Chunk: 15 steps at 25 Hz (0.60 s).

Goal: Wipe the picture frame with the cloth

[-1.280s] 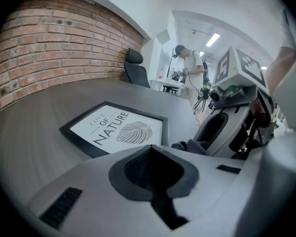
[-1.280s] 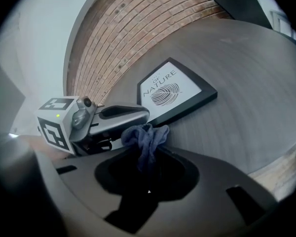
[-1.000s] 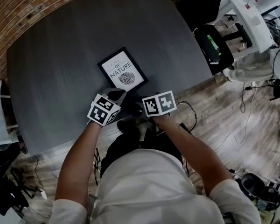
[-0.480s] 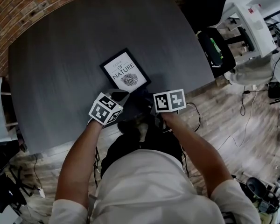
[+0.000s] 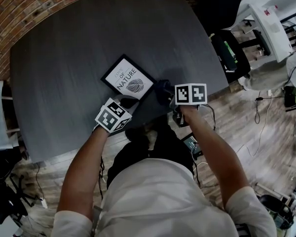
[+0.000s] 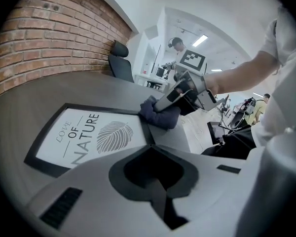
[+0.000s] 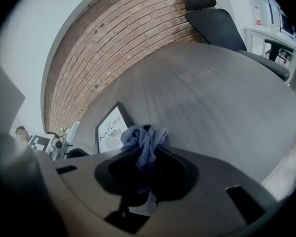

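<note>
A picture frame (image 5: 128, 80) lies flat and askew on the worktop (image 5: 64, 58) close to its near edge, with the cloth (image 5: 162, 86) in the right gripper's (image 5: 166, 94) jaws against the frame's right corner and the left gripper (image 5: 124, 102) just before its near corner.

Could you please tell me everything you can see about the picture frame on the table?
The picture frame is a thin black rectangle round a white print reading "LOVE OF NATURE" above a drawn leaf. It lies flat, face up, on the dark grey table, askew to the table's near edge. The bluish cloth, clamped in the right gripper, sits against its right-hand corner in the head view. The shut left gripper is close to its near corner; contact there cannot be judged.
</note>
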Motion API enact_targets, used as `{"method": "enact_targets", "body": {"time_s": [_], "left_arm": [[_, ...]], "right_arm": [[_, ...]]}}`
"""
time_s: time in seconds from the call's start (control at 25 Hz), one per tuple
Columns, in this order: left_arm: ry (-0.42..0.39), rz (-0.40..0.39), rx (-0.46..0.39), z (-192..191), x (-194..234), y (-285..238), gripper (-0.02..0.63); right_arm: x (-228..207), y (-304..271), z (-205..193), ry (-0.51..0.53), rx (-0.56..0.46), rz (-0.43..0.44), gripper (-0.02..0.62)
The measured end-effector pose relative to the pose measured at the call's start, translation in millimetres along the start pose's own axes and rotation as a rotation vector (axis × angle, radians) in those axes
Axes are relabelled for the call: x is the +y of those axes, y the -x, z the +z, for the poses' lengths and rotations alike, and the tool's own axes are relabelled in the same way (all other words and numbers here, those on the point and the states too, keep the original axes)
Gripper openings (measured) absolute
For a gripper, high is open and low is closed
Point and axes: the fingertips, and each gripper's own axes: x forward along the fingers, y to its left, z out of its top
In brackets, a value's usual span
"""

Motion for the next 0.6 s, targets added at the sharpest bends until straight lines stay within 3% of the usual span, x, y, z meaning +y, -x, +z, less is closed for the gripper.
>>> {"method": "enact_targets", "body": {"time_s": [0.16, 0.32, 0.6], "left_arm": [[-0.041, -0.044, 0.019, -1.0, -6.8, 0.2, 0.008], [-0.139, -0.122, 0.045, -7.4, -17.0, 2.7, 0.008], [-0.282, -0.265, 0.111, -18.1, -23.7, 8.9, 0.008]], "right_arm": [[-9.4, 3.9, 21.1, 0.011, -0.033, -0.043, 0.104], [-15.1, 13.0, 37.6, 0.011, -0.08, -0.077, 0.104], [-12.1, 23.8, 36.4, 0.025, -0.093, -0.077, 0.106]]}}
